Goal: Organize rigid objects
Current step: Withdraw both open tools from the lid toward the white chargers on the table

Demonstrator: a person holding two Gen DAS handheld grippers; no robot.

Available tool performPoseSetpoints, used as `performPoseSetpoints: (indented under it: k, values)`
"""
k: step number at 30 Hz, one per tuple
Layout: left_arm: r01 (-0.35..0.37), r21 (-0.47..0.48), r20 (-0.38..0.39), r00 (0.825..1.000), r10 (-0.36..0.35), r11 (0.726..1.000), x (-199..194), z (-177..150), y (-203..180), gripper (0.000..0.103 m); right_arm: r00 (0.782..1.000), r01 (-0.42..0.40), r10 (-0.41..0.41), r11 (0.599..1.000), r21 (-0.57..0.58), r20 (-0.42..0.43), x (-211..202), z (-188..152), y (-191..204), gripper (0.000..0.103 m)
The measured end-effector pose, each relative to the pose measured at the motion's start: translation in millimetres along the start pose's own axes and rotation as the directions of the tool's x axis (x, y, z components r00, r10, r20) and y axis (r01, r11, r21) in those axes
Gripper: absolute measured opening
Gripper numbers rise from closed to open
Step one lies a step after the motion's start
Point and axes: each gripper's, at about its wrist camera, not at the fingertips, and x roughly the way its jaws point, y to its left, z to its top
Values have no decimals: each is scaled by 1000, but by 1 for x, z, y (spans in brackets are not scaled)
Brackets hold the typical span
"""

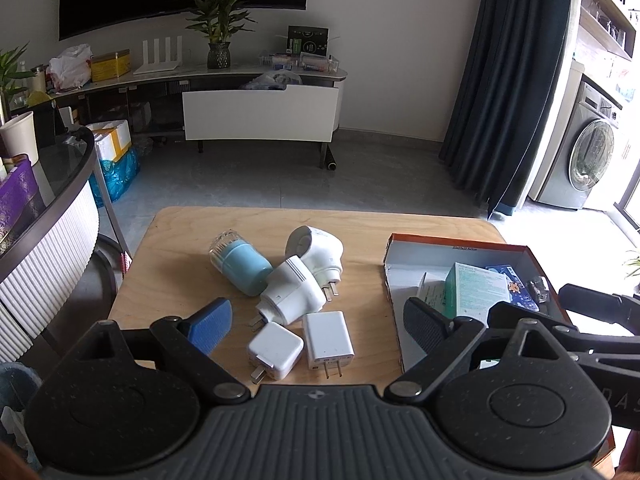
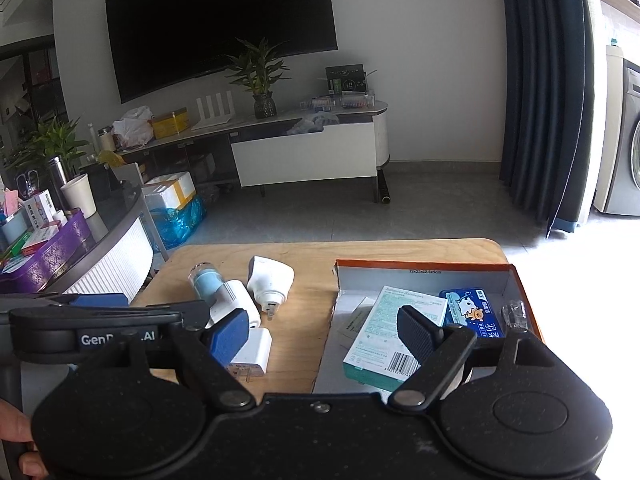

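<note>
On the wooden table (image 1: 176, 280) lie a blue jar (image 1: 240, 266) on its side, two white plug adapters (image 1: 294, 294) (image 1: 318, 250) and two small white chargers (image 1: 274, 350) (image 1: 328, 340). My left gripper (image 1: 316, 328) is open, its fingers straddling the chargers from above. An orange-rimmed box (image 1: 456, 242) on the right holds a teal carton (image 1: 478, 290), a blue pack (image 2: 472, 312) and a clear piece (image 2: 516, 314). My right gripper (image 2: 324, 332) is open and empty, above the box's left wall (image 2: 326, 344).
A curved glass counter (image 2: 92, 248) with a purple tray (image 2: 52, 252) and cup stands to the left of the table. Beyond the table is grey floor, a TV console (image 1: 256, 116) and a dark curtain (image 1: 508, 80).
</note>
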Motion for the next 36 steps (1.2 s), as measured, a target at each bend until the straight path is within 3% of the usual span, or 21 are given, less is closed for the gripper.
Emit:
performPoseSetpoints:
  k: [28,36]
  values:
    - [-17,-63,-30,999,15,998,5,-18,47,96,995,-84,82,996,-40,-60,30,-9,35,97]
    - [-45,-80,-75,996,39,996,21,-28,59,98,993,-82,80,996,-20,-84,37,-18,28,97]
